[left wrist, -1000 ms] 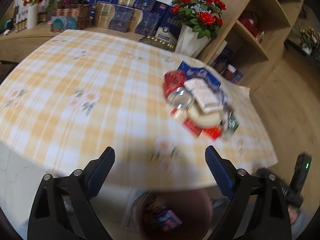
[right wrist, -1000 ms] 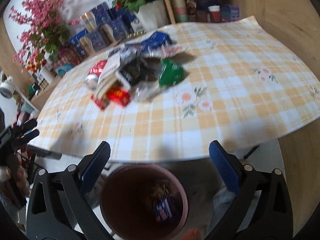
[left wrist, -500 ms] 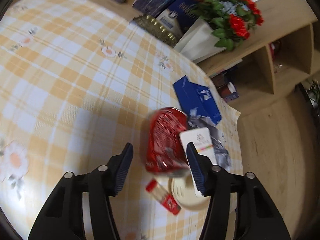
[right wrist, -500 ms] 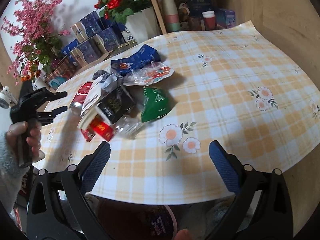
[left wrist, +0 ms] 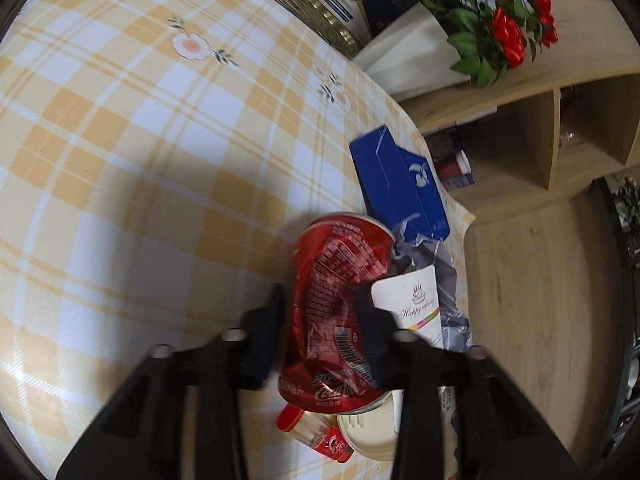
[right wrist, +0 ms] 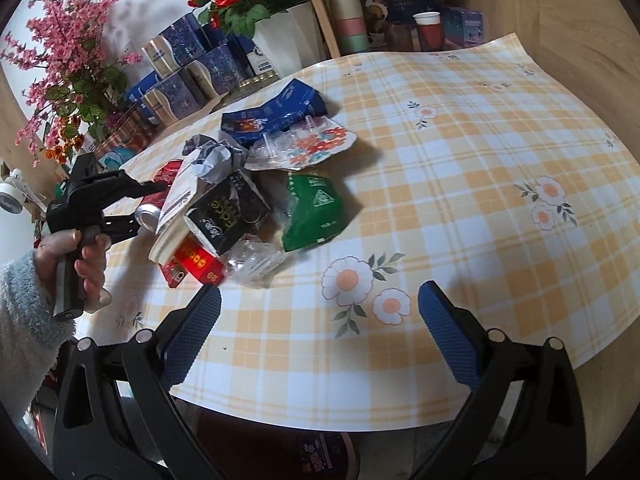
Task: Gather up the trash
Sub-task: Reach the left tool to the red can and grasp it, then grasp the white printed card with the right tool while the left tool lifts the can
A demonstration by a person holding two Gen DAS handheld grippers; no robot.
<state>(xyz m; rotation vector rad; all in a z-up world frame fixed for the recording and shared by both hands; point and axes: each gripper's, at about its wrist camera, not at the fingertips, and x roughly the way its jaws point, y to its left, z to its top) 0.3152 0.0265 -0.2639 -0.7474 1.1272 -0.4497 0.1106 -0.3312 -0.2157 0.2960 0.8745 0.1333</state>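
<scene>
A crumpled red soda can (left wrist: 336, 304) lies at the near end of a trash heap on the checked table (left wrist: 140, 160). My left gripper (left wrist: 320, 304) is closing on the can, with a pad against each side. From the right wrist view the left gripper (right wrist: 148, 206) sits at the heap's left end, around the can (right wrist: 168, 170). The heap also holds a blue carton (left wrist: 400, 184), a white paper cup (left wrist: 416, 304), a green packet (right wrist: 312, 208), a black box (right wrist: 228, 216) and clear plastic (right wrist: 252, 260). My right gripper (right wrist: 320, 316) hangs open over the table's near edge, holding nothing.
A dark red bin (right wrist: 312, 452) with some trash in it stands under the table's near edge. Behind the table are a white vase of red roses (right wrist: 280, 36), blue gift boxes (right wrist: 180, 64) and a wooden shelf with cups (right wrist: 428, 32). A sleeved hand (right wrist: 80, 256) holds the left gripper.
My left gripper swung from above the bin to the heap, dropped over the red can and narrowed its jaws onto it. The right gripper slid forward over the table edge and stayed open.
</scene>
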